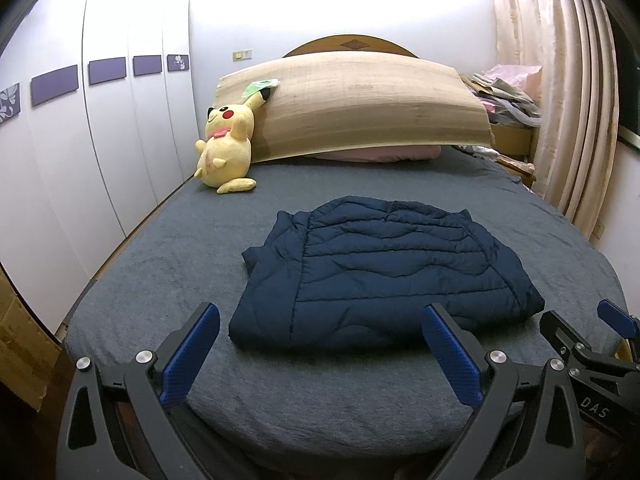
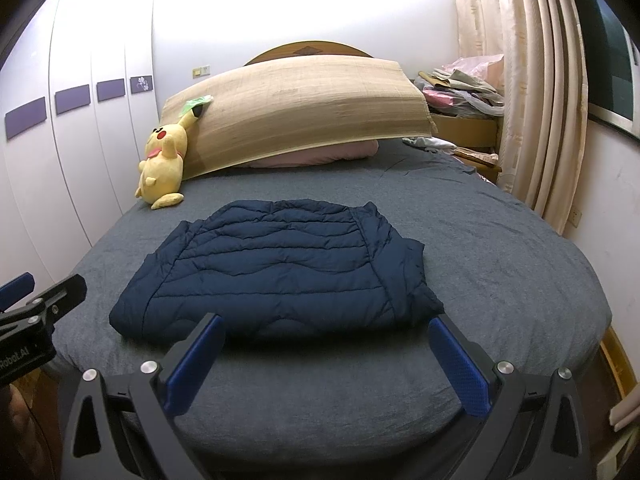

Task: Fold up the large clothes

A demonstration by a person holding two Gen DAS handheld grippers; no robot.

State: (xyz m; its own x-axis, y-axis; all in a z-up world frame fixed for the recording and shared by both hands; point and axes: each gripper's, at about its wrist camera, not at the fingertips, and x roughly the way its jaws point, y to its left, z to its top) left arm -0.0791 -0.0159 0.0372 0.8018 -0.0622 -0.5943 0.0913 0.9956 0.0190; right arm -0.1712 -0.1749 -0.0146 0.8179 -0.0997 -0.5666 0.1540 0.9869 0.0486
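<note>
A navy quilted puffer jacket [image 1: 384, 272] lies folded into a compact rectangle on the grey bed [image 1: 168, 264]; it also shows in the right wrist view [image 2: 276, 272]. My left gripper [image 1: 320, 316] is open and empty, held just short of the jacket's near edge. My right gripper [image 2: 328, 324] is open and empty, also just short of the near edge. The right gripper shows at the right edge of the left wrist view [image 1: 580, 328]. The left gripper shows at the left edge of the right wrist view [image 2: 36, 292].
A yellow plush toy [image 1: 226, 140] leans against a rolled bamboo mat [image 1: 352, 108] at the headboard, over a pink pillow [image 1: 380, 154]. White wardrobe doors [image 1: 80, 152] line the left. Curtains [image 1: 568, 100] and a pile of clothes [image 1: 508, 96] are at the right.
</note>
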